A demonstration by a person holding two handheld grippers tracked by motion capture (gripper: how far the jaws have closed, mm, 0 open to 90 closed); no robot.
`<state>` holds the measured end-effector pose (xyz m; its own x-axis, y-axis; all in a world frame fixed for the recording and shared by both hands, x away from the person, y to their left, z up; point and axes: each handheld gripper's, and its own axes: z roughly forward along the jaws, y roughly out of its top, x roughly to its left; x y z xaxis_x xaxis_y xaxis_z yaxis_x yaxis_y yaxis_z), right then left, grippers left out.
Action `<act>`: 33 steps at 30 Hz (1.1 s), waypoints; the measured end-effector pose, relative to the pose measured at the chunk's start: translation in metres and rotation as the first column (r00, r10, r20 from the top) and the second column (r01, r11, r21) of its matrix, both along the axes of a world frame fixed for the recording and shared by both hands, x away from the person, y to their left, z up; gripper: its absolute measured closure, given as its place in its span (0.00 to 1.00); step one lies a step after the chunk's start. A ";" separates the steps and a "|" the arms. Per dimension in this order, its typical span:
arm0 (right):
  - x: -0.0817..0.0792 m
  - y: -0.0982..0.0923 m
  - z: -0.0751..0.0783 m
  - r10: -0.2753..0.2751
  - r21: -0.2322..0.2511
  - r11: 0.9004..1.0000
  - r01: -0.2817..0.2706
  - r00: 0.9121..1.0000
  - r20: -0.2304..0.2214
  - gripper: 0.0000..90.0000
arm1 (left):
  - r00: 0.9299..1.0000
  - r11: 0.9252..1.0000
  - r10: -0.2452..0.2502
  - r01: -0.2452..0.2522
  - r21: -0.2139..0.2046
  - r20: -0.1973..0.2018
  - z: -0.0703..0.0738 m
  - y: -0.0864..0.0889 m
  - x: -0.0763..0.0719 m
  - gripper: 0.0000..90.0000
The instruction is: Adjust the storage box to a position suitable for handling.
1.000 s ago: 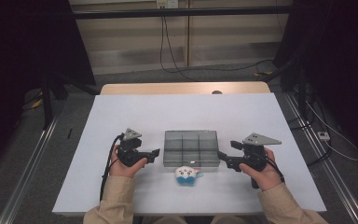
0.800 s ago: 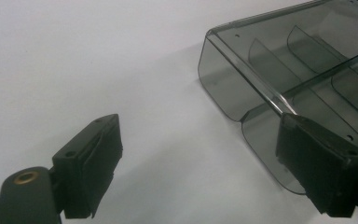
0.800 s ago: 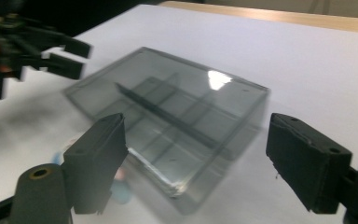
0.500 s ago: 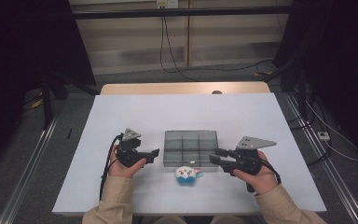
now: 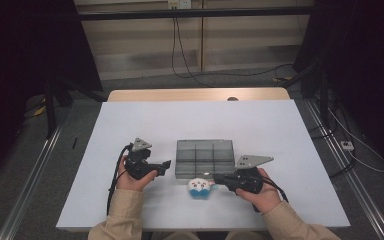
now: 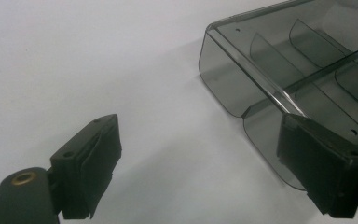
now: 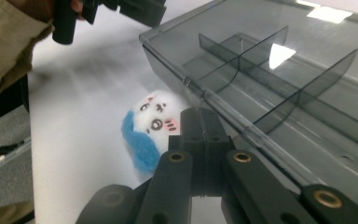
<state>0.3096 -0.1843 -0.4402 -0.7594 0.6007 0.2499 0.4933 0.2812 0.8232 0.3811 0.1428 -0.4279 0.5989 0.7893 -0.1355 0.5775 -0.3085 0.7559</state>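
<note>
A small white and blue plush toy (image 5: 199, 188) (image 7: 151, 133) lies on the white table (image 5: 190, 125) just in front of a clear grey compartment box (image 5: 205, 157) (image 7: 270, 84). My right gripper (image 5: 216, 178) (image 7: 199, 122) points left at the toy's right side. Its jaws have just been closing and now stand shut, with nothing seen between them and the tip right beside the toy. My left gripper (image 5: 167, 165) (image 6: 205, 158) rests left of the box (image 6: 261, 79), its jaws open wide with only bare table between them.
The box has several empty compartments split by thin dividers. Cables trail from both grippers toward the person's sleeves at the table's near edge. Dark racks, floor rails and loose cables surround the table.
My right gripper has slid left toward the toy and sunk a little, and its jaws have come together. The left gripper, the box and the toy have stayed put.
</note>
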 end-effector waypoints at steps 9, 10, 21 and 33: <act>0.005 0.010 -0.009 0.004 -0.043 0.999 -0.004 1.000 0.001 1.00 | 1.000 1.000 -0.003 0.003 0.001 -0.004 -0.001 0.000 0.001 0.16; 0.005 0.010 -0.009 0.002 -0.045 0.999 -0.002 1.000 0.003 1.00 | 1.000 1.000 -0.003 0.003 0.002 -0.005 -0.001 0.000 0.001 0.16; 0.008 0.014 -0.012 0.004 -0.048 0.999 -0.004 1.000 0.005 1.00 | 1.000 1.000 -0.004 0.004 0.010 -0.009 -0.001 0.000 0.002 0.16; 0.009 0.015 -0.011 0.013 -0.043 0.999 -0.012 1.000 0.010 1.00 | 1.000 1.000 -0.007 0.007 0.025 -0.017 -0.004 -0.002 0.003 0.16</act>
<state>0.3182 -0.1690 -0.4510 -0.7694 0.6012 0.2160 0.4808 0.3223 0.8155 0.3836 0.1411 -0.4316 0.6021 0.7884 -0.1261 0.5879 -0.3309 0.7381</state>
